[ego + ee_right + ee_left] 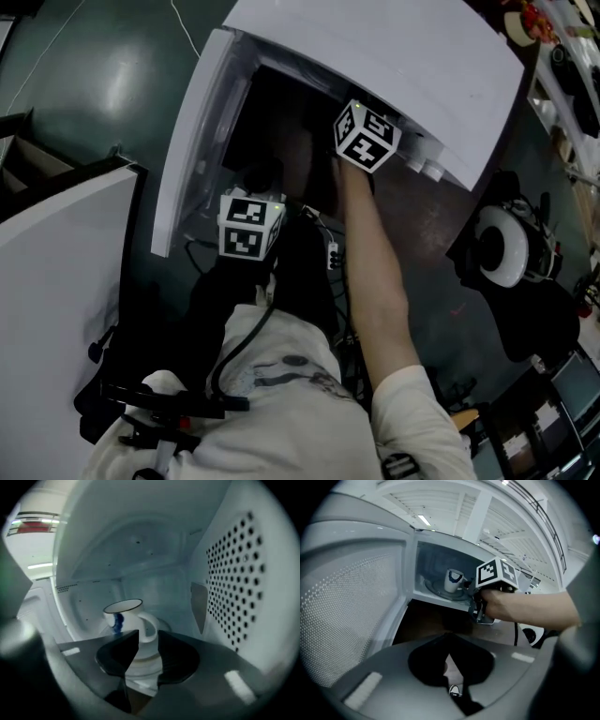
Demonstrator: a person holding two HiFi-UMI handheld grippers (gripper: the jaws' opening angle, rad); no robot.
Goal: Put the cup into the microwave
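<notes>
Black jaws of the right gripper (148, 637) stand spread inside the microwave (140, 541), pressing on nothing. The handle of the cup (123, 616) sits just past their tips. The cup stands upright near the middle of the turntable (140, 665), its handle turned toward the gripper.

The right hand (501, 604) grips at the mouth of the cavity, and the forearm (375, 272) reaches straight in from the shoulder. The left gripper (447, 656) hangs back below the opening, tips drawn together on nothing.

The perforated wall (234, 573) runs close along the right jaw; there is more room on the left side. Space shows between the cup and the back wall (154, 588). The door (351, 602) is swung wide to the left — well apart from both grippers.
</notes>
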